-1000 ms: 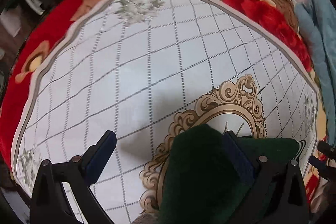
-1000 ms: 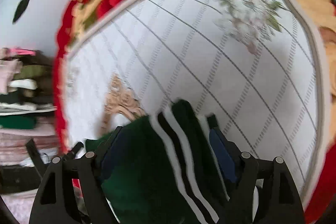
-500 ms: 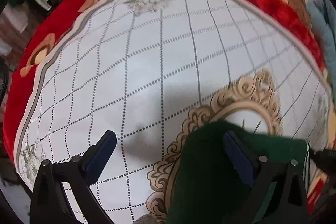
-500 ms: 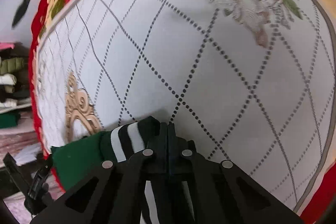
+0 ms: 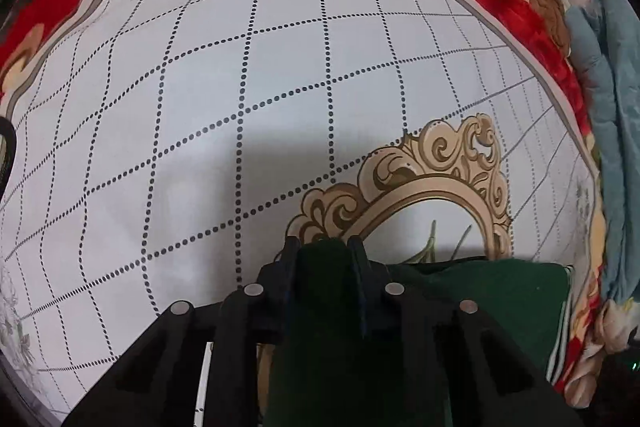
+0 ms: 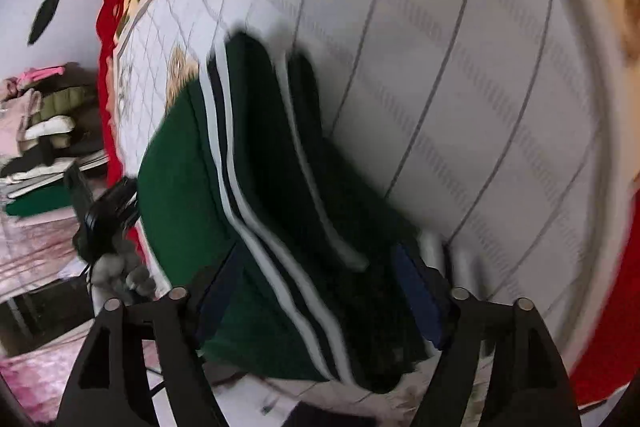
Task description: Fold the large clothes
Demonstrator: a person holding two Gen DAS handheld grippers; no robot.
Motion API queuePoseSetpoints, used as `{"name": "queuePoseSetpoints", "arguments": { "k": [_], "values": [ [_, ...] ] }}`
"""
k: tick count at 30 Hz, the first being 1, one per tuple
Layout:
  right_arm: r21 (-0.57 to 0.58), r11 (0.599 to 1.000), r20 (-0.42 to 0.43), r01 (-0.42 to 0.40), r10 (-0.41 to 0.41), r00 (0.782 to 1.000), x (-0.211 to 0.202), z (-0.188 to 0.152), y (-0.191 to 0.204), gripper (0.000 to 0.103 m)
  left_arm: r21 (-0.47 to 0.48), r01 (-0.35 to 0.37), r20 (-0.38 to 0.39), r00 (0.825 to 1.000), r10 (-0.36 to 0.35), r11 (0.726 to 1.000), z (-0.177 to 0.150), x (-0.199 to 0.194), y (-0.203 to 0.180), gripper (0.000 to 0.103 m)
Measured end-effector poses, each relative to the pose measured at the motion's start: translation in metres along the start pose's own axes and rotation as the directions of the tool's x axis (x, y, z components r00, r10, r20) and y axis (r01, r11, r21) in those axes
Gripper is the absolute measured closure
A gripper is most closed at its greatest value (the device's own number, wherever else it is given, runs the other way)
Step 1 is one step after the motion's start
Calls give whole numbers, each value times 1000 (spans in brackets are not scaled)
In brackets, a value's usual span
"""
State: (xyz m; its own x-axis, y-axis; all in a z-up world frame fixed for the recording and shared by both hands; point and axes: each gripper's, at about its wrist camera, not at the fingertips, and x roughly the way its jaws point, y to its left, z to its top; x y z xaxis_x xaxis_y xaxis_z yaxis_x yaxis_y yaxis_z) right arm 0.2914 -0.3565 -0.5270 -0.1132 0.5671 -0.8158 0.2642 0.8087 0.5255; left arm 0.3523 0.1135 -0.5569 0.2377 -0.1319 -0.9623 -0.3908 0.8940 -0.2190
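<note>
A dark green garment (image 5: 472, 291) with white and black side stripes lies folded on the white patterned mat (image 5: 248, 107). My left gripper (image 5: 322, 247) is shut on a bunched edge of the green garment, low over the mat. In the right wrist view the green garment (image 6: 180, 187) lies across the mat (image 6: 460, 67) with its stripes (image 6: 240, 219) running toward me. My right gripper (image 6: 320, 275) is open, its blue pads (image 6: 416, 291) on either side of the cloth, which passes between them. This view is blurred.
A red floral blanket (image 5: 516, 3) lies under the mat. A light blue cloth (image 5: 616, 131) lies at the right edge. In the right wrist view, stacked clothes (image 6: 44, 123) sit on shelves at the left, and a black device (image 6: 104, 215) is near the mat's edge.
My left gripper has closed on the green garment's edge. My right gripper, shut half a second ago, has opened and pulled back, with the striped cloth now between its fingers.
</note>
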Motion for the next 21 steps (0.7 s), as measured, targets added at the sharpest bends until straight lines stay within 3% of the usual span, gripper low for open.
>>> {"name": "queuePoseSetpoints", "arguments": {
  "k": [1, 2, 4, 6, 7, 8, 9, 10, 11, 12, 13, 15, 16, 17, 19, 20, 21],
  "values": [
    [-35, 997, 6, 62, -62, 998, 7, -6, 2, 46, -10, 4, -6, 1000, -5, 1000, 1, 2, 4, 82],
    [-87, 982, 16, 168, -167, 986, 13, -10, 5, 74, -20, 11, -9, 1000, -12, 1000, 2, 1, 7, 81],
    [-39, 969, 68, 243, -240, 969, 5, -16, 1, 103, -31, 15, -10, 1000, -15, 999, 3, -10, 8, 81],
    [1, 934, 161, 358, -354, 921, -17, -18, -3, 103, -22, 2, 4, 1000, -2, 1000, 4, -24, 5, 78],
    [14, 938, 162, 345, -343, 925, -23, -16, -9, 103, -14, 4, 29, 1000, -4, 1000, 3, -37, 3, 79],
    [30, 961, 132, 275, -277, 952, -26, -14, -18, 103, -3, 2, 51, 999, -2, 1000, 4, -44, 1, 74],
    [52, 982, 104, 180, -185, 977, -30, -14, -26, 103, 8, 0, 68, 998, 0, 1000, 2, -51, -2, 61],
    [50, 990, 105, 134, -139, 985, -36, -16, -27, 103, 25, 6, 99, 995, -9, 1000, -1, -65, -6, 48],
    [18, 994, 114, 112, -113, 987, -43, -20, -22, 103, 31, 5, 115, 993, -9, 1000, -2, -71, -9, 14],
    [-30, 994, 121, 106, -101, 987, -49, -25, -15, 97, 41, -10, 147, 989, 4, 999, -7, -83, -12, 2],
    [-59, 993, 128, 106, -98, 987, -53, -29, -10, 88, 48, -25, 172, 985, 17, 999, -13, -93, -15, 2],
    [-112, 992, 138, 61, -45, 989, -59, -39, -2, 29, 52, -44, 192, 981, 33, 998, -19, -103, -20, 2],
    [-144, 989, 169, 46, -21, 985, -62, -44, 0, 21, 54, -62, 197, 979, 50, 997, -26, -108, -20, 2],
    [-165, 984, 206, 67, -32, 978, -64, -49, 3, 19, 54, -71, 198, 978, 59, 996, -32, -111, -20, 2],
    [-182, 982, 182, 43, -10, 983, -58, -55, 3, 20, 51, -109, 189, 977, 97, 993, -51, -117, -17, 2],
    [-167, 986, 136, 21, 2, 991, -51, -57, 0, 26, 48, -123, 184, 977, 112, 991, -59, -117, -15, 2],
    [-153, 988, 84, -14, 27, 996, -40, -56, -1, 44, 43, -135, 178, 976, 125, 990, -65, -115, -15, 2]
  ]
}}
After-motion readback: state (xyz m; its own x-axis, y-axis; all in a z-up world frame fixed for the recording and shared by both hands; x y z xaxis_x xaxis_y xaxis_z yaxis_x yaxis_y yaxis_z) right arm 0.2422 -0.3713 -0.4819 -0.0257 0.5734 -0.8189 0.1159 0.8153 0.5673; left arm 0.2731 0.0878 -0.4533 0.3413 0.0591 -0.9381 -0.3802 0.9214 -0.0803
